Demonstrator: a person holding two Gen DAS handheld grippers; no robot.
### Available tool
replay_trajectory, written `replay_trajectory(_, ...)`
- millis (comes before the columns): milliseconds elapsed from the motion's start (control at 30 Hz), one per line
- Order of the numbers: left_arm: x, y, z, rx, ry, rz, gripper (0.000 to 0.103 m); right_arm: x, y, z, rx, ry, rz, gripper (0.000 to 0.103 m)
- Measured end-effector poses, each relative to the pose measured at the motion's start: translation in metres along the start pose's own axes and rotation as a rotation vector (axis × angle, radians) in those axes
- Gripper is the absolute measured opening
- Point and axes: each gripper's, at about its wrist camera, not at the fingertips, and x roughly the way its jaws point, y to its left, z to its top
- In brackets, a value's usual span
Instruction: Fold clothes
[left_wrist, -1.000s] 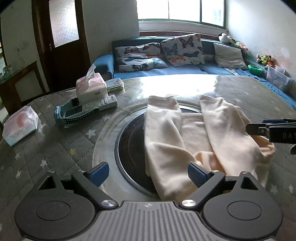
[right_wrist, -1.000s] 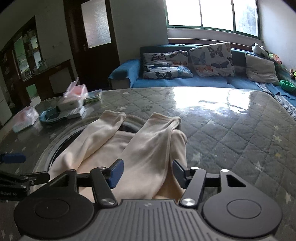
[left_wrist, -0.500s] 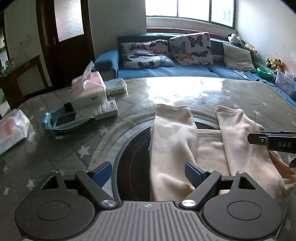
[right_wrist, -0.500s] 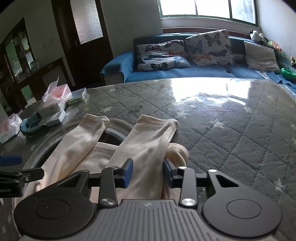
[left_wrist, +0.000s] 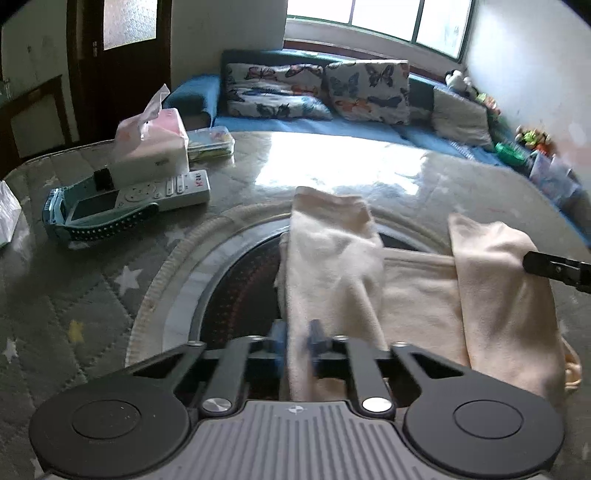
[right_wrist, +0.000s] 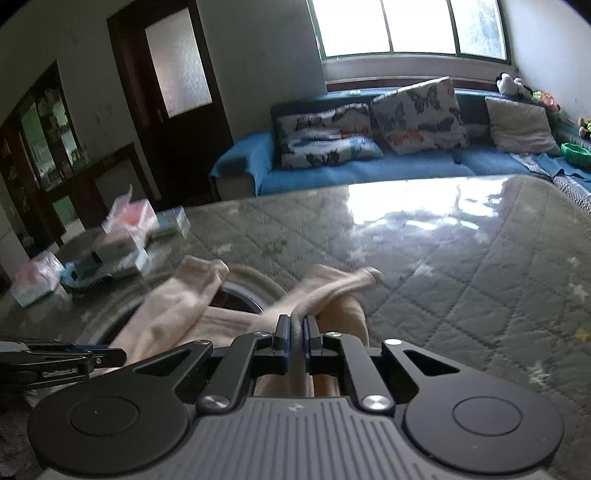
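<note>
Closing on cloth, both sets of tongs had gone from spread wide a second earlier to pinched tight. The left tongs (left_wrist: 295, 345) now clamped the near end of the left sleeve (left_wrist: 332, 251), and the right tongs (right_wrist: 294, 341) clamped the near end of the right sleeve (right_wrist: 325, 288), with fabric squeezed between the blue pads in each view. That looked to me like the grasping step finished, so the next move was probably to lift or carry the sleeves into a fold; nothing of that had begun.

The garment (left_wrist: 417, 295) was a pale cream top of soft, fleecy stuff. It lay on the tabletop (left_wrist: 92, 295), partly over a dark round inset (left_wrist: 236, 295) ringed in light grey. Both sleeves were laid lengthwise over the body, cuffs pointing away toward the sofa (right_wrist: 369, 173), with a strip of the body showing between them. The right sleeve looked bunched and slightly raised where it was gripped; its cuff was blurred. Cloth that limp would likely sag and slide unless both ends moved together.

Well off to the left stood a tissue box (left_wrist: 151, 147) with a remote (left_wrist: 166, 190) just beside it, clear of the garment.
</note>
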Motion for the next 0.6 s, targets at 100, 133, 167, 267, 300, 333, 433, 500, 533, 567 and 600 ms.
replay_trajectory(100, -0.008, -0.001, -0.002, 0.003, -0.021, -0.001, 0.007, -0.023, -0.004, 0.002, 0.007, -0.039, 0.000, 0.006)
replay_trajectory(133, -0.010, -0.001, -0.003, 0.004, -0.026, -0.001, 0.007, -0.032, -0.006, 0.001, 0.011, -0.054, -0.003, 0.006)
replay_trajectory(167, -0.013, -0.002, -0.004, 0.004, -0.030, -0.001, 0.007, -0.042, -0.009, -0.001, 0.016, -0.068, -0.006, 0.006)
replay_trajectory(267, -0.020, -0.003, -0.006, 0.011, -0.040, 0.001, 0.007, -0.074, -0.019, -0.008, 0.029, -0.103, -0.023, 0.006)
replay_trajectory(300, -0.023, -0.003, -0.007, 0.012, -0.044, 0.000, 0.007, -0.084, -0.023, -0.011, 0.033, -0.113, -0.030, 0.006)
replay_trajectory(333, -0.026, -0.003, -0.008, 0.010, -0.048, 0.000, 0.006, -0.094, -0.027, -0.014, 0.037, -0.122, -0.041, 0.006)
replay_trajectory(433, -0.037, -0.001, -0.012, 0.006, -0.061, 0.006, 0.006, -0.120, -0.037, -0.024, 0.055, -0.144, -0.068, 0.006)
replay_trajectory(500, -0.047, 0.001, -0.015, 0.009, -0.073, 0.008, 0.006, -0.138, -0.044, -0.034, 0.070, -0.156, -0.095, 0.006)
replay_trajectory(533, -0.052, 0.002, -0.017, 0.009, -0.078, 0.009, 0.006, -0.145, -0.048, -0.039, 0.073, -0.156, -0.114, 0.006)
replay_trajectory(567, -0.058, 0.004, -0.020, 0.005, -0.081, 0.010, 0.006, -0.152, -0.052, -0.045, 0.077, -0.157, -0.134, 0.006)
replay_trajectory(600, -0.063, 0.006, -0.023, 0.002, -0.085, 0.011, 0.006, -0.159, -0.056, -0.051, 0.080, -0.157, -0.154, 0.006)
